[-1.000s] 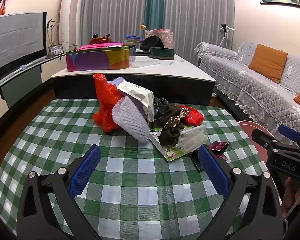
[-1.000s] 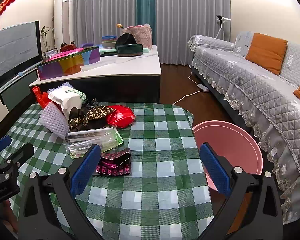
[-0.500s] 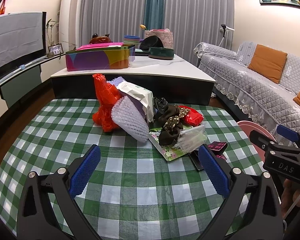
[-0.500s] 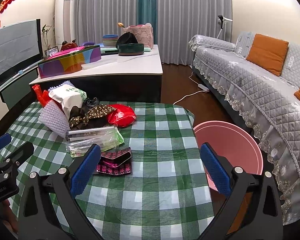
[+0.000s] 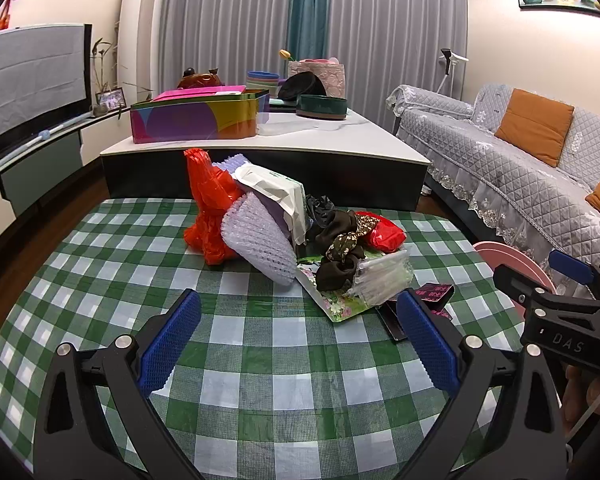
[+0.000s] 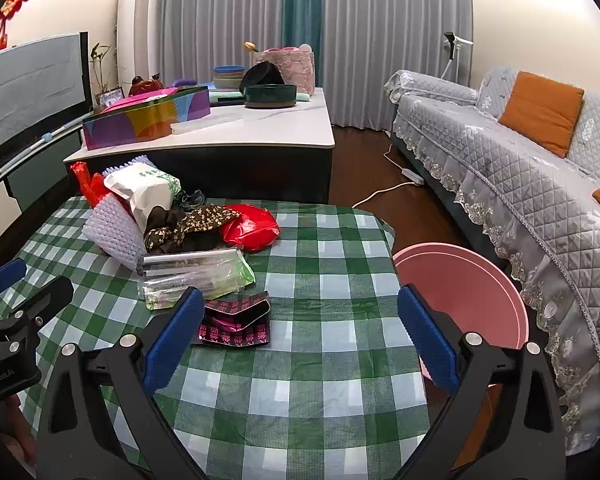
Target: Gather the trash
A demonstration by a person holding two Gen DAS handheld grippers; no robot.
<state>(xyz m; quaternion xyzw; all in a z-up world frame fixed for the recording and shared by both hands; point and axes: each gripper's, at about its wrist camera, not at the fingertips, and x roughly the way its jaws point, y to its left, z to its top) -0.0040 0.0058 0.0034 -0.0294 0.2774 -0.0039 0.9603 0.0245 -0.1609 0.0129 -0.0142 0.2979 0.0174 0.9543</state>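
Both hand-held grippers, left (image 5: pixel 298 342) and right (image 6: pixel 300 340), have barely shifted, jaws spread and grasping nothing above the checked surface (image 5: pixel 260 368), one trash pile (image 5: pixel 296 232) lying unobstructed beyond them, one pink basin (image 6: pixel 466 296) at the right edge.

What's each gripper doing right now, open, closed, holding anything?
Left gripper: open, empty, above the checked tablecloth short of the trash pile.
Right gripper: open, empty, near the dark pink packet.
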